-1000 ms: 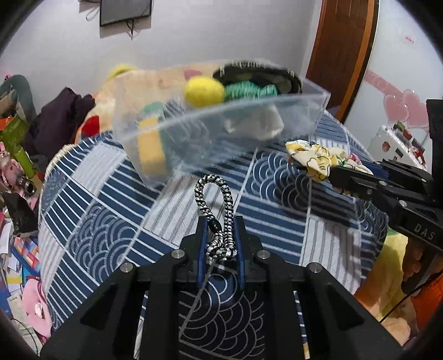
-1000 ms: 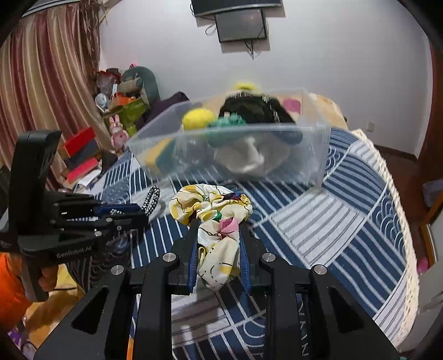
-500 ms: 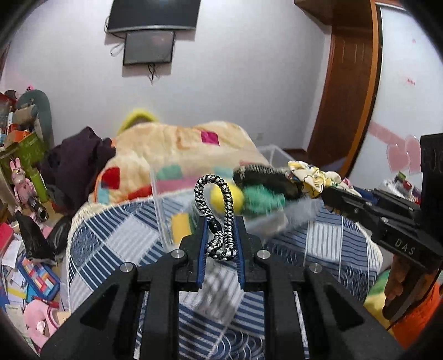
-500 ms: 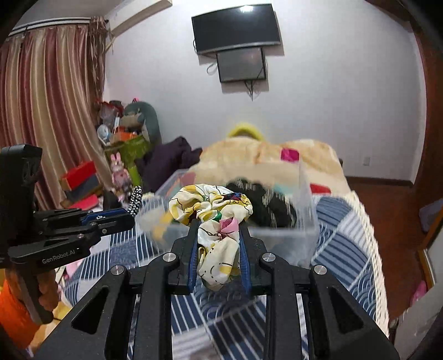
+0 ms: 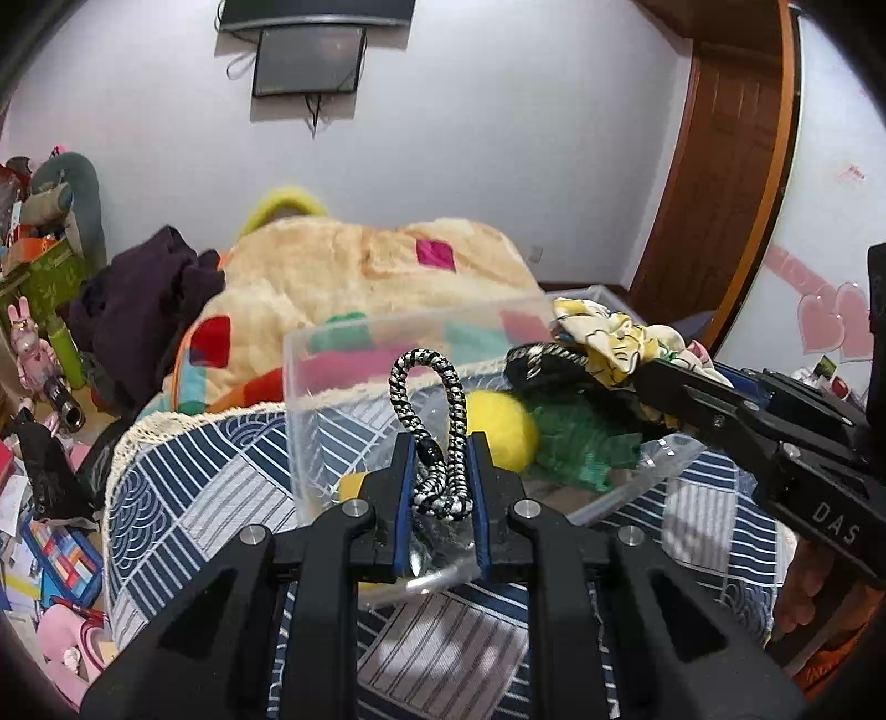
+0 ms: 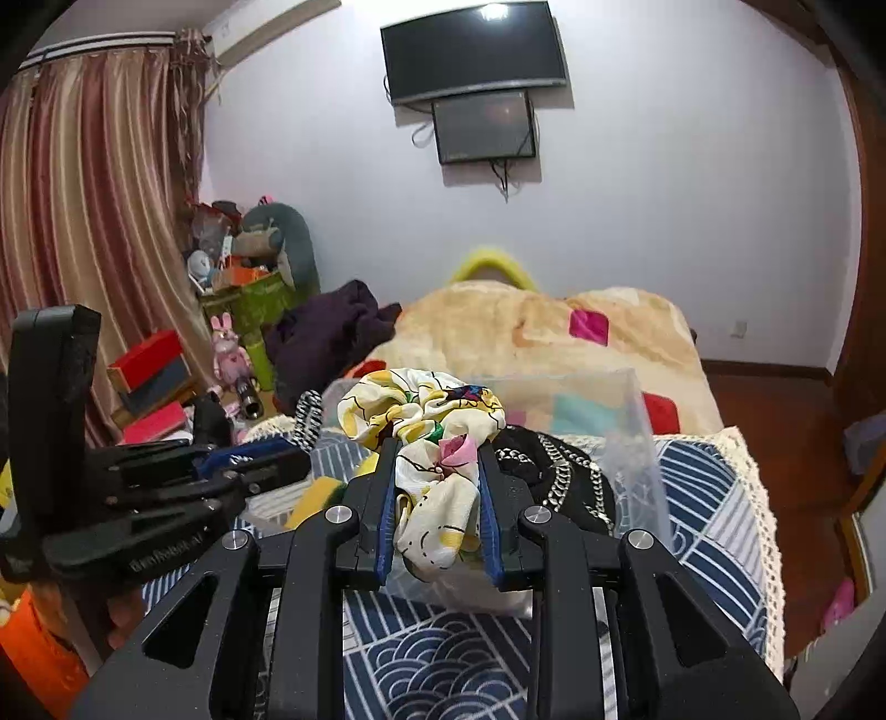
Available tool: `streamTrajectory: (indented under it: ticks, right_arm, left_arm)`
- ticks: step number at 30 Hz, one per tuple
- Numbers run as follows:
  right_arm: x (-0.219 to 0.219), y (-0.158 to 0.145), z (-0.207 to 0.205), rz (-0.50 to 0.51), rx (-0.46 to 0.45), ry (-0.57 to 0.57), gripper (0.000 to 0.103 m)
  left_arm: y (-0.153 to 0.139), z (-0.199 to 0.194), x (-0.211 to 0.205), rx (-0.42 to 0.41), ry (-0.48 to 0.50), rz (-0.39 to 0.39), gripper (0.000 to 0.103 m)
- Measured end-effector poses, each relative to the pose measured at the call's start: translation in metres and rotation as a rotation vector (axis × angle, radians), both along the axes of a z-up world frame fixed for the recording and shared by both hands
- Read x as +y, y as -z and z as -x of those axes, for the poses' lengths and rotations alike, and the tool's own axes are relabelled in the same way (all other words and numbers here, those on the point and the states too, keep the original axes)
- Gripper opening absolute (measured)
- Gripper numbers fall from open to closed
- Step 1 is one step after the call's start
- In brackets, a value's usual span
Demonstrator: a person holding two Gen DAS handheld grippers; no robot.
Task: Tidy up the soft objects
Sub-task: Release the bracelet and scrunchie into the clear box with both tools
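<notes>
Bed (image 5: 221,476) | cord (image 5: 429,421) between left tongs (image 5: 440,482) | scrunchie (image 6: 426,437) between right tongs (image 6: 437,498)

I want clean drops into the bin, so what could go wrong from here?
The left gripper pinches only the lower end of the braided cord loop; on release it might snag a finger. The right gripper holds the floral scrunchie near the clear plastic bin's far rim, so it could land outside. The grippers are close and could collide.

A wall-mounted television (image 6: 475,51) hangs at the upper centre, a smaller screen (image 6: 484,127) just below it. Striped curtains (image 6: 83,221) fill the left edge. A cream patchwork blanket (image 6: 542,327) lies mid-frame, dark clothing (image 6: 332,327) beside it.
</notes>
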State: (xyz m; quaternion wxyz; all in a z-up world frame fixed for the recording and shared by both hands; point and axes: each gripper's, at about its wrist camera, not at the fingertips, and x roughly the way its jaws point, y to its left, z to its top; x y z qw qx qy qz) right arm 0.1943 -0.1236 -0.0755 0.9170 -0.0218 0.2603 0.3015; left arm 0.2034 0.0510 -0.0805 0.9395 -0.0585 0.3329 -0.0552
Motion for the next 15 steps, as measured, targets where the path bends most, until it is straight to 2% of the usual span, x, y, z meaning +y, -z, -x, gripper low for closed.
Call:
streamTrajectory:
  ticks: [9,11,13,15]
  right_arm:
    - [0.016,0.024,-0.022,0.095,0.065,0.002,0.023]
    - [0.017,0.027,-0.023,0.108,0.077,-0.007,0.026]
    - [0.015,0.027,-0.022,0.113,0.076,-0.007,0.028]
    - [0.013,0.026,-0.022,0.111,0.085,-0.008,0.038]
  left_arm:
    - [0.024,-0.023,0.0,0.087,0.001,0.002,0.018]
    - [0.024,-0.021,-0.002,0.09,0.007,-0.01,0.022]
    - [0.022,-0.017,-0.002,0.084,0.003,-0.022,0.039]
    - [0.019,-0.012,-0.001,0.073,0.0,-0.017,0.046]
